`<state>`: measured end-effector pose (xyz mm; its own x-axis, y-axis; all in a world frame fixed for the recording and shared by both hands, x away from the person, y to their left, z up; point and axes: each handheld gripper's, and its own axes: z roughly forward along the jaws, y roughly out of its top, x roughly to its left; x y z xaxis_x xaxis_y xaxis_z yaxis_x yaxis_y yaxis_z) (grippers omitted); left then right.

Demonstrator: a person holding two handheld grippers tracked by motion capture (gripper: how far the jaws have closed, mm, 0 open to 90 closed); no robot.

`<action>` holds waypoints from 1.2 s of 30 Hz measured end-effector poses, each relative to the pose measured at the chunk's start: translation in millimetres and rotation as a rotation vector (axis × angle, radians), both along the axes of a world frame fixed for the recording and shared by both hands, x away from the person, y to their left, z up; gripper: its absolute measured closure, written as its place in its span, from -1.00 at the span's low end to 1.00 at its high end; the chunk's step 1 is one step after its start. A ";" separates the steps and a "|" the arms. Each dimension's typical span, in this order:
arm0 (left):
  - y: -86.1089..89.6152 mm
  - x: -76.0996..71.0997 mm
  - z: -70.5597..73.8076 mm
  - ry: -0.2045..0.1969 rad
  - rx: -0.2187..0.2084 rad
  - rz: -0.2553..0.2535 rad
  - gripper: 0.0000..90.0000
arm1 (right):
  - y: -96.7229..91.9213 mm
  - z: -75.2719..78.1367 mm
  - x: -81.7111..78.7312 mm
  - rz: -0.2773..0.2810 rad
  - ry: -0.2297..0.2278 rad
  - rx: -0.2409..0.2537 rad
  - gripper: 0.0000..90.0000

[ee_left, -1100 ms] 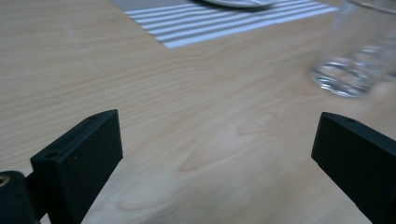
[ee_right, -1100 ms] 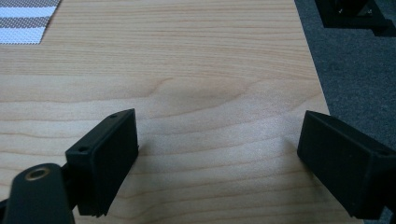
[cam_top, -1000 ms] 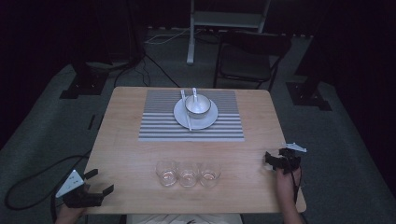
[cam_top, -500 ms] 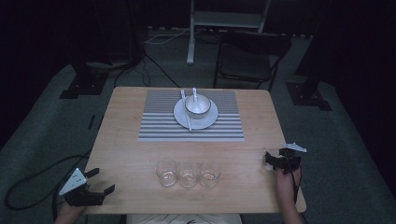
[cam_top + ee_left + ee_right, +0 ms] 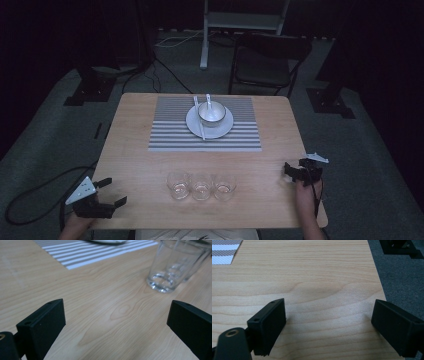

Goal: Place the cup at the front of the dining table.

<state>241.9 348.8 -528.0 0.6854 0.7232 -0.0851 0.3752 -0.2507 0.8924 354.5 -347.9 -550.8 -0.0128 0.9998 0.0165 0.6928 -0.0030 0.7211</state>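
Nothing appears started: the left tool (image 5: 111, 192) and right tool (image 5: 294, 171) rest wide and empty at the light wooden worktop (image 5: 140, 170) corners — three clear glass tumblers (image 5: 201, 186) stand untouched between them.

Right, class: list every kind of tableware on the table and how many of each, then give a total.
Glasses: 3
Plate: 1
Bowl: 1
Spoon: 1
Chopsticks: 1 pair, as far as I can tell
Placemat: 1
Total: 8
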 end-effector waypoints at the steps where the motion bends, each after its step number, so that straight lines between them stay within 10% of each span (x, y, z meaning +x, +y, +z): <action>1: -0.4 0.4 1.5 -0.004 -0.005 -0.006 -0.95 | 0.0 0.0 0.0 0.000 0.000 0.000 -0.74; 36: -51.3 40.3 78.0 -0.136 0.024 -0.192 -0.95 | -0.3 0.0 0.1 0.001 0.000 -0.002 -0.74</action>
<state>282.1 297.5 -450.0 0.8147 0.5789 0.0333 0.1953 -0.3281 0.9242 354.6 -348.2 -550.9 -0.0142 0.9998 0.0142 0.6930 -0.0004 0.7209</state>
